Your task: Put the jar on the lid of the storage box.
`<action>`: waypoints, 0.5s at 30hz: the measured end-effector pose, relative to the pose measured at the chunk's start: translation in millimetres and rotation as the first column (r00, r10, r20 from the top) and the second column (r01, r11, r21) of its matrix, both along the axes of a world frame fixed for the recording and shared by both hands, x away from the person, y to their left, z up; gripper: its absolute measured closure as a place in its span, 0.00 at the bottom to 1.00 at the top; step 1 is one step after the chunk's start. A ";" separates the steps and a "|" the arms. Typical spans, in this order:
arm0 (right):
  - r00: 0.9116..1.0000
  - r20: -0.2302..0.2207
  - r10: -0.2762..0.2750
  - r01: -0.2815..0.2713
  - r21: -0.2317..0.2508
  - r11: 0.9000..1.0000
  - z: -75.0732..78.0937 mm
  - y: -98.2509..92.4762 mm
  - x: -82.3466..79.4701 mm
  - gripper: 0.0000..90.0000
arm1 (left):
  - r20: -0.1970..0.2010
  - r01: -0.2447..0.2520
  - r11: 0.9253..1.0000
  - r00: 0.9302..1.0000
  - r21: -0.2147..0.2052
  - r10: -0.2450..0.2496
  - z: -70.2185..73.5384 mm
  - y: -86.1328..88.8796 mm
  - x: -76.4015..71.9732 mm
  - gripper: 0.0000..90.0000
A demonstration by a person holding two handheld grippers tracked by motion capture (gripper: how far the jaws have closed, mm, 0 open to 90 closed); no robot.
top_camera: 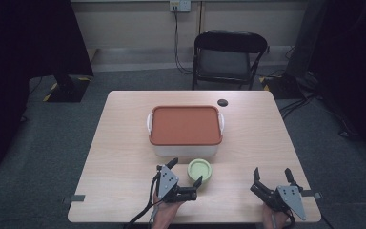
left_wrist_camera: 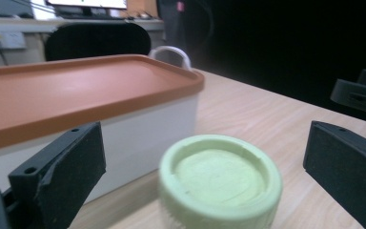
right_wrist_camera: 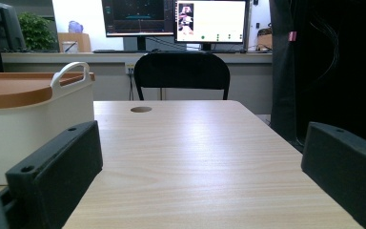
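Dim room, blurred near foreground

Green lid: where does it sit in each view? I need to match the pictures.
High view: green lid at near centre, in front of the white box.
Left gripper view: low centre, between the open jaws.
Right gripper view: not in it.
Shared landmark: the box's orange cover.

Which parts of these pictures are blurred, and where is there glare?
Left gripper view: the green lid and the fingers are soft, out of focus. Right gripper view: a pale sheen on the table. High view: dark corners, evenly lit table.
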State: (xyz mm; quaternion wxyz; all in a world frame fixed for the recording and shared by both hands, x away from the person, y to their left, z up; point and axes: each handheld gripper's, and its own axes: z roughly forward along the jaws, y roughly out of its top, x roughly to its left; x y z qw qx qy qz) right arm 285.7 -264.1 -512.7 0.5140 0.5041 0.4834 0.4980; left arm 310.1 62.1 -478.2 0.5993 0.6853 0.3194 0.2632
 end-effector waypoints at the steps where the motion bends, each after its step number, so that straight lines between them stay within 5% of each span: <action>1: 1.000 0.000 0.000 0.000 0.000 1.000 0.0 0.0 0.0 0.00 | -0.003 0.008 1.000 1.000 0.006 -0.008 0.1 -2.9 1.3 0.00; 9: 1.000 0.000 0.000 0.000 0.000 1.000 0.0 0.0 0.0 0.00 | -0.033 0.027 0.997 0.999 0.067 -0.025 0.5 -21.6 10.1 0.00; 11: 1.000 0.000 0.000 0.000 0.000 1.000 0.0 0.0 0.0 0.00 | -0.072 0.034 0.992 0.997 0.118 -0.026 -4.8 -28.2 13.4 0.00; 15: 1.000 0.000 0.000 0.000 0.000 1.000 0.0 0.0 0.0 0.00 | -0.103 0.022 0.988 0.995 0.154 -0.006 -10.3 -32.8 15.7 0.00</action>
